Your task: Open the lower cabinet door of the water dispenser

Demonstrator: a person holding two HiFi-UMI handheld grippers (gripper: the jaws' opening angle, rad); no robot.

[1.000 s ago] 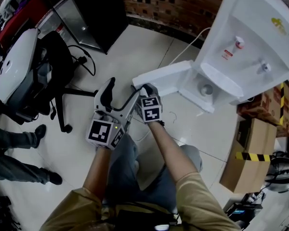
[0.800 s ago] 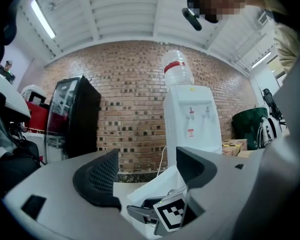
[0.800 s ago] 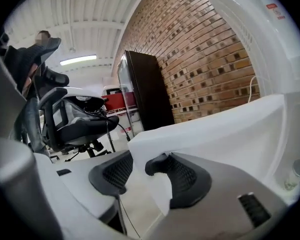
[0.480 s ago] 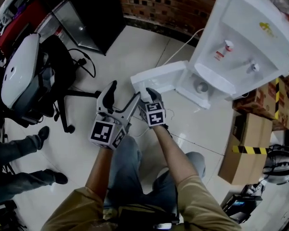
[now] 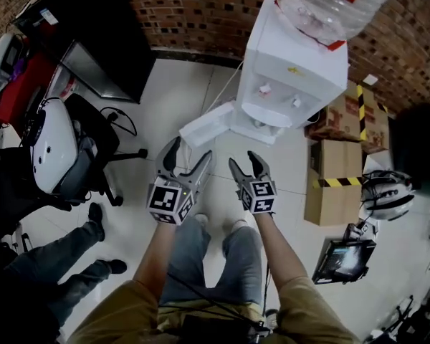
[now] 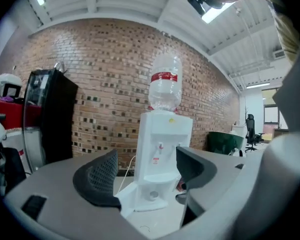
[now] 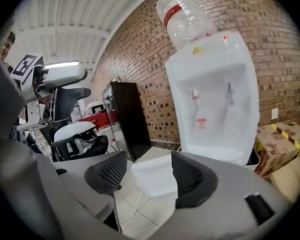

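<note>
Lower cabinet door (image 5: 208, 125) stood swung open beside the base of the water dispenser (image 5: 294, 67). The right gripper (image 5: 245, 166), earlier at the door's edge, had drawn well clear, jaws opening on nothing. The left gripper (image 5: 190, 154) was spread and empty. Opening judged complete.

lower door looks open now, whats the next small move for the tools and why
Probably just draw both tools back and stop. The lower cabinet door already stands swung out from the water dispenser. The left tool is open and empty; the right tool has its jaws opening with nothing gripped between them; neither touches the door.
</note>
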